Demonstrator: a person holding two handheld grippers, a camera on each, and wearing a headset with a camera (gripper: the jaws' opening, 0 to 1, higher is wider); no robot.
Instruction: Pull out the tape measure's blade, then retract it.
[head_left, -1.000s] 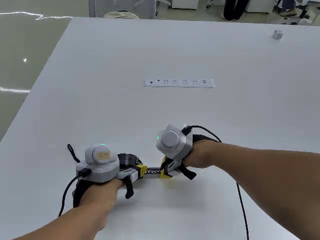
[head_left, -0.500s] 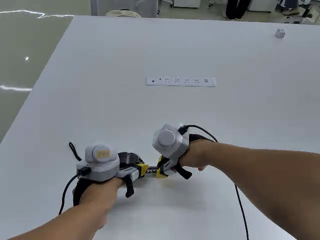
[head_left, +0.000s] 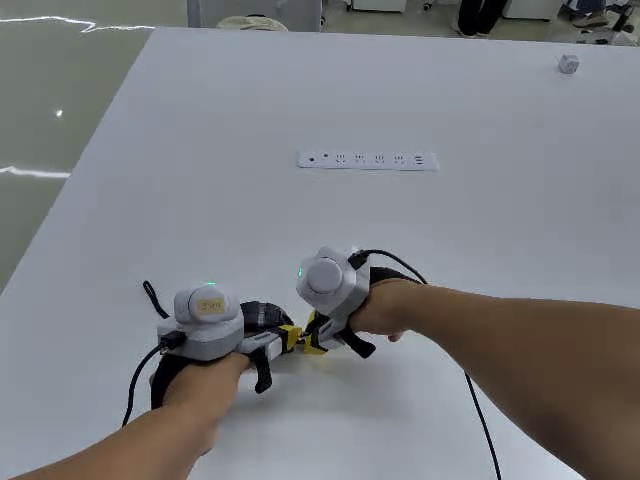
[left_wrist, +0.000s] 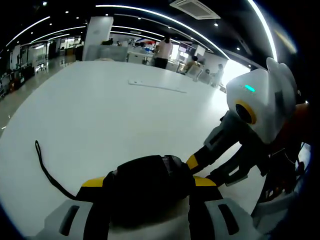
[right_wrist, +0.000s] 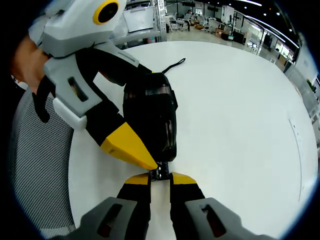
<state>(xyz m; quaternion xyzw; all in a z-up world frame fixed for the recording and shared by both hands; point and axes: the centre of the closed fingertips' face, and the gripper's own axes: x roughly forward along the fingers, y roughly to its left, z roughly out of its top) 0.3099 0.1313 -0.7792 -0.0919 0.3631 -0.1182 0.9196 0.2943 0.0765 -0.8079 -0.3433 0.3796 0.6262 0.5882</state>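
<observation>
Tape measure in left tool — right tool pinches blade (short)

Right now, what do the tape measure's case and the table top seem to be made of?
The tape measure: its case looks like black moulded plastic, perhaps rubber-coated, given the dull sheen and ribbed patch. The table: smooth white laminate or painted board, probably; even, seamless surface with soft glare.
</observation>
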